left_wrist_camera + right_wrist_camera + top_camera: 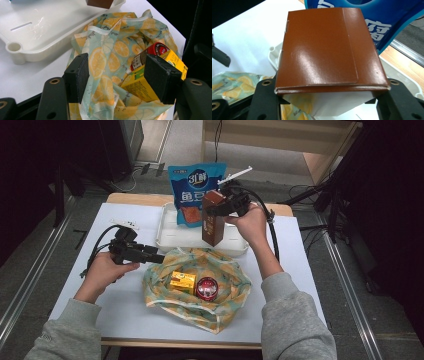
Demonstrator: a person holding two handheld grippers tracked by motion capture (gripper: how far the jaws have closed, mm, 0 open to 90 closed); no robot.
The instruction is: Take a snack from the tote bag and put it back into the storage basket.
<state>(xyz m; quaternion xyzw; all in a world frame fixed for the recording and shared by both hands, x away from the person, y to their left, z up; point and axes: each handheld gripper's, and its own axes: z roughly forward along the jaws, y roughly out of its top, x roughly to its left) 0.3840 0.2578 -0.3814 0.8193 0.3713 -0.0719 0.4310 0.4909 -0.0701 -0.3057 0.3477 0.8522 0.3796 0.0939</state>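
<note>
Blue pouch (196,190) in tray (167,237) behind brown carton (213,222)

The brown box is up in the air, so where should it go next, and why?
Probably down a little further into the white tray. The right gripper is shut on the brown box, which hangs upright just above the tray, beside the blue snack bag. The left gripper rests at the lemon-print bag, where a yellow carton and a red can remain.
</note>
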